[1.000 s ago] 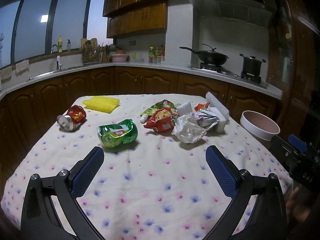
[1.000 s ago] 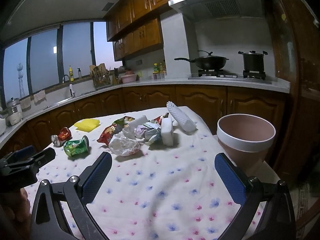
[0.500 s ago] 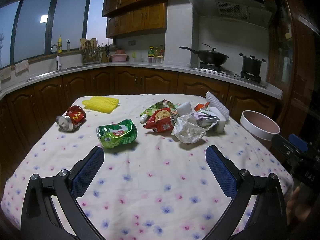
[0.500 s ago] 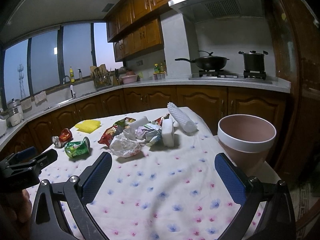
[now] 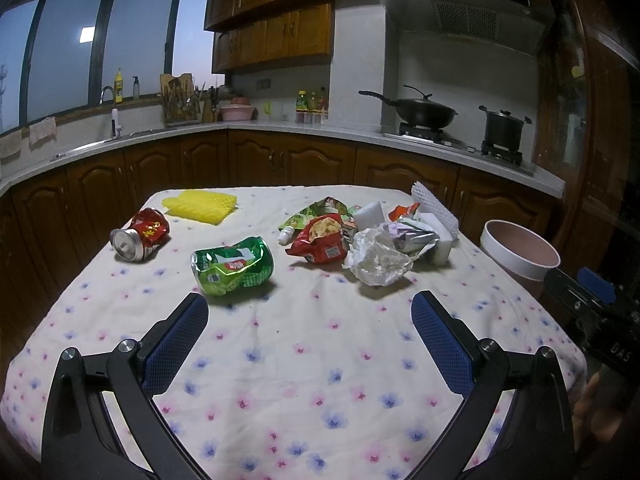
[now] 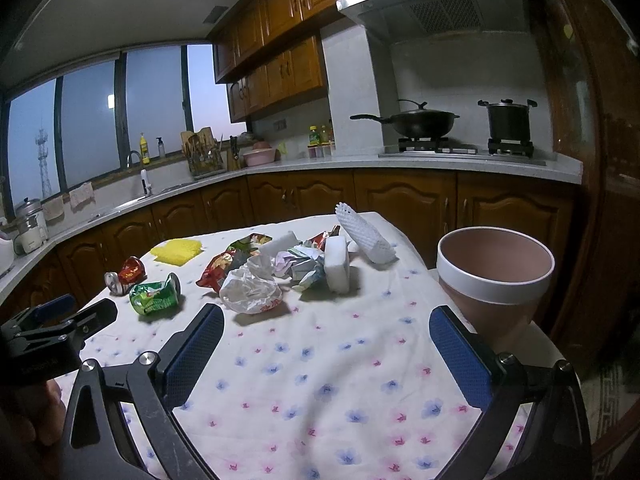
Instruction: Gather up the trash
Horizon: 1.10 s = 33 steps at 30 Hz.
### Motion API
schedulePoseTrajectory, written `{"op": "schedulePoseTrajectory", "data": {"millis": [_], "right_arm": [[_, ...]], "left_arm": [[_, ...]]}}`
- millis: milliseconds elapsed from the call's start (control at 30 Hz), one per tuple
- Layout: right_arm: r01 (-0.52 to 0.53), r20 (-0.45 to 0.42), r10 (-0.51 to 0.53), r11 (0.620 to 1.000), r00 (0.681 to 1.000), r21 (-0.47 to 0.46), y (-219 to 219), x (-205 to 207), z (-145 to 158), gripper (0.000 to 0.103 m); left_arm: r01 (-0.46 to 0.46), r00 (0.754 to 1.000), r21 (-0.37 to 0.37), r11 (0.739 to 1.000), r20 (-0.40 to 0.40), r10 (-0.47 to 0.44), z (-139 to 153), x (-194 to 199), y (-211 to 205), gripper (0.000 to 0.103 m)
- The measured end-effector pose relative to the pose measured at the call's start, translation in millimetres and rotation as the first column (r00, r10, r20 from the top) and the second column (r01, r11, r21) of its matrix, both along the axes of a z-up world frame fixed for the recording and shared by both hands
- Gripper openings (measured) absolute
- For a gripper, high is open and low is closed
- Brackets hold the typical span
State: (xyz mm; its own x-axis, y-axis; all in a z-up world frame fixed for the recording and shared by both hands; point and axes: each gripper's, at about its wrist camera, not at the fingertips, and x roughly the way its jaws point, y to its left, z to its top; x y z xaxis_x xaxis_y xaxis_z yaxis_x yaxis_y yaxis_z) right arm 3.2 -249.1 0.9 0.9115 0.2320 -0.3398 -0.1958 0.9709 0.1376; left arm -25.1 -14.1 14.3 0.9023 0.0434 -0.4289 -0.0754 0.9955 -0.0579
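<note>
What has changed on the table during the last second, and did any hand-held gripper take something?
Almost nothing changed. Both views drifted very slightly. The left hand-held gripper and the right hand-held gripper stay open and empty above the tablecloth. The green can, the red can, the wrapper pile and the bin lie as before.
</note>
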Motion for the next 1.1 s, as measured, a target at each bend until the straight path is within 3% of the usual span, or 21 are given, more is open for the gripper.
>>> {"op": "schedulePoseTrajectory", "data": {"millis": [767, 1100], "right_arm": [[-0.021, -0.060, 0.023, 1.000, 0.998, 0.022, -2, 37, 14, 0.103], [-0.043, -0.166, 0.051, 0.998, 0.985, 0.054, -7, 86, 13, 0.101]], "left_arm": [[0.087, 0.989, -0.063, 0.994, -0.111, -0.094, 1, 60, -1, 0.103], [0.120, 0.976, -0.063, 0.991, -0.176, -0.129, 0, 105, -11, 0.103]]}}
